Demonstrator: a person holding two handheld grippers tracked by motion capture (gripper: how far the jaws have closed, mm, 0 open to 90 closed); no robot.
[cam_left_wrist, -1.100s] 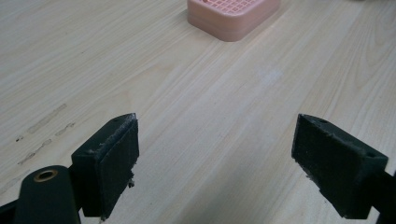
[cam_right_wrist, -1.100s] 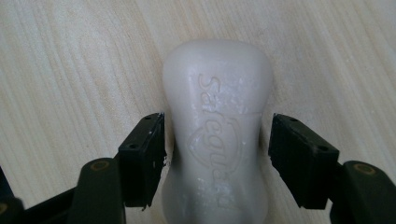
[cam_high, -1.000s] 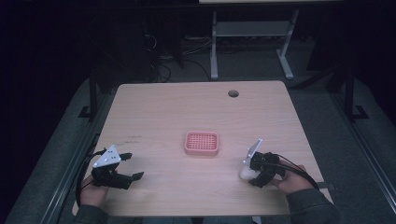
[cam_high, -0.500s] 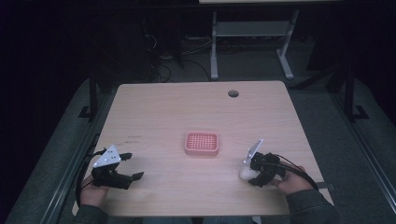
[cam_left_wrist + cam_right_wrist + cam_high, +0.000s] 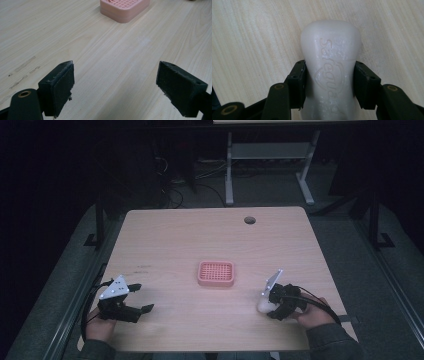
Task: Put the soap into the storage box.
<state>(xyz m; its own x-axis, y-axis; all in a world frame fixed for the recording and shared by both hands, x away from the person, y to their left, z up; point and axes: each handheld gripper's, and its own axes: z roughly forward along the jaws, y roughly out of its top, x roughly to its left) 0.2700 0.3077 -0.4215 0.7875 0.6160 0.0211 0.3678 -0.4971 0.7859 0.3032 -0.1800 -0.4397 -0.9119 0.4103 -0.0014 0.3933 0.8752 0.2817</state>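
Dim lab or test room, bare light wooden table (image 5: 165, 240), white metal desk frame (image 5: 229, 175) beyond, tangled black cables (image 5: 172, 190) on grey carpet

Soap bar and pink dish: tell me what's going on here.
A person works at a wooden table with a gripper in each hand. The right gripper has just closed on the white soap bar, which is still on the table. The left gripper rests open and empty. The pink soap dish sits mid-table.

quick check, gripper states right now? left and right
Left gripper: open, nothing between the jaws, bare table ahead.
Right gripper: its jaws have just been closing and now clamp the white soap bar.
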